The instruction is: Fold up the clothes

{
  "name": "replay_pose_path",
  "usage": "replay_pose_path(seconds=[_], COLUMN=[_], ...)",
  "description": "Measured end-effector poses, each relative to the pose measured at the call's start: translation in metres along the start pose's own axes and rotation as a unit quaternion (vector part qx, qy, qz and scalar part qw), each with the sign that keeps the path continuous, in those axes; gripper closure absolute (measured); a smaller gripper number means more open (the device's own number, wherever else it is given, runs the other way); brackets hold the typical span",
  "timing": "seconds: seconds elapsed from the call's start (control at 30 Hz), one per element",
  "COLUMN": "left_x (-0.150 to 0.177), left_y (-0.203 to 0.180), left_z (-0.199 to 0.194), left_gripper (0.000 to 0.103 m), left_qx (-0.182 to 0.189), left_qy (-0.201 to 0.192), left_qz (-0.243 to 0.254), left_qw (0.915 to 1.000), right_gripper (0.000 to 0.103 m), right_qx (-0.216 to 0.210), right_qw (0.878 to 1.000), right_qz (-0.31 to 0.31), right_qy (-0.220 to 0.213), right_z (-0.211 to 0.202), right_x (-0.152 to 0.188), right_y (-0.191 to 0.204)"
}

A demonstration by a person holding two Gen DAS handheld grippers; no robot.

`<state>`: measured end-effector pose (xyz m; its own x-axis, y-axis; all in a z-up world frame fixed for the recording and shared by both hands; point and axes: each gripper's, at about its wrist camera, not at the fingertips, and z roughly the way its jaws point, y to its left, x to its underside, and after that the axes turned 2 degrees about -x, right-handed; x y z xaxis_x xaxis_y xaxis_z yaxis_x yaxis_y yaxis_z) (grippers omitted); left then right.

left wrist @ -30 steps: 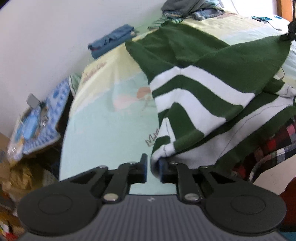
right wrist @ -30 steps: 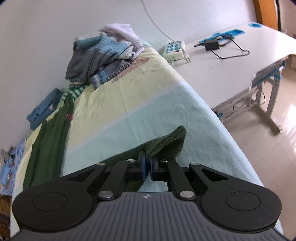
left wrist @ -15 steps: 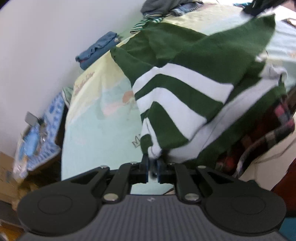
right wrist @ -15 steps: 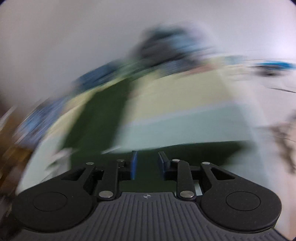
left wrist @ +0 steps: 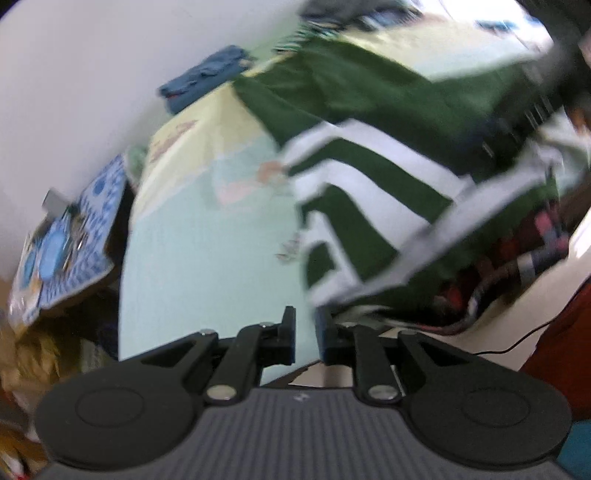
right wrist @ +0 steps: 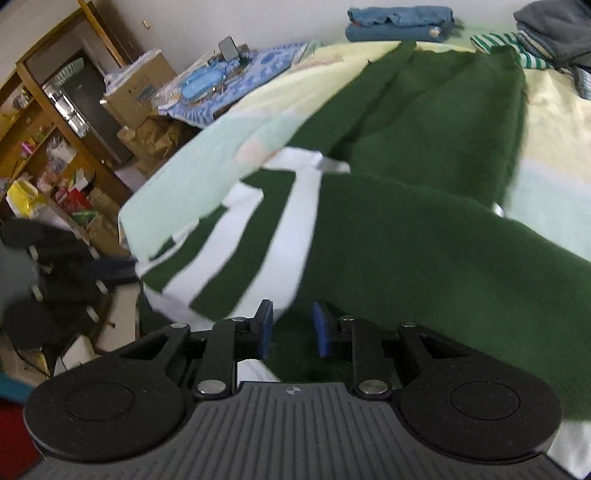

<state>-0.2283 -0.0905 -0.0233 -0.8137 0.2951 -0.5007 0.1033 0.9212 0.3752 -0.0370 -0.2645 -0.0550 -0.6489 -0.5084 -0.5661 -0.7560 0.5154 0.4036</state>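
A green sweater with white stripes (left wrist: 369, 177) lies spread over the bed, blurred in the left wrist view. My left gripper (left wrist: 306, 334) sits at the sweater's near white corner. Its fingers are slightly apart, with bare sheet showing between them and no cloth in the gap. My right gripper (right wrist: 293, 328) hovers low over the same sweater (right wrist: 406, 229), open, with green cloth beneath it but nothing pinched. A dark blurred shape (left wrist: 554, 74) over the sweater's far side looks like the right gripper.
The bed has a pale green and yellow sheet (left wrist: 207, 266). A red plaid garment (left wrist: 517, 254) hangs under the sweater at the bed's edge. Folded blue clothes (right wrist: 399, 22) and a grey pile (right wrist: 554, 26) lie by the wall. Boxes and a wooden shelf (right wrist: 55, 110) stand beyond the bed.
The right gripper let go of the green cloth, opened, and swung round over the sweater. The left gripper released the white corner, and the sweater dropped flatter on the bed.
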Motion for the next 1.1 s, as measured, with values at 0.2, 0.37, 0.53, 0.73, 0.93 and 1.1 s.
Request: replay_pose_path(seconds=[0.2,0.37,0.53,0.73,0.93,1.1], left_x=[-0.036,-0.069,-0.082,-0.092,-0.1,-0.102], left_y=[0.039,0.013,0.003,0.021,0.031,0.036], left_z=[0.014,0.064,0.094,0.107,0.123,0.129], left_gripper=[0.083,0.078,0.076,0.063,0.049,0.04], left_qx=[0.004,0.082,0.146,0.214,0.257,0.278], left_qy=[-0.048,-0.078,-0.084,-0.1,-0.108,-0.113], left_qz=[-0.043,-0.008,0.014,0.009,0.011,0.017], left_qw=[0.9979,0.9935,0.9856,0.9716,0.9603,0.9538], right_gripper=[0.079,0.073,0.07,0.069,0.069,0.067], right_qx=[-0.011,-0.014,0.04,0.097,0.112,0.115], right_qw=[0.999,0.995,0.989,0.982,0.963,0.961], right_qz=[0.022,0.077,0.09,0.107,0.186,0.19], right_qy=[0.023,-0.059,-0.106,-0.12,-0.159,-0.168], right_z=[0.005,-0.01,0.022,0.09,0.136,0.151], right_x=[-0.015,-0.088,-0.174,-0.245,-0.283,-0.29], right_y=[0.001,-0.031,-0.06,-0.102,-0.142,-0.146])
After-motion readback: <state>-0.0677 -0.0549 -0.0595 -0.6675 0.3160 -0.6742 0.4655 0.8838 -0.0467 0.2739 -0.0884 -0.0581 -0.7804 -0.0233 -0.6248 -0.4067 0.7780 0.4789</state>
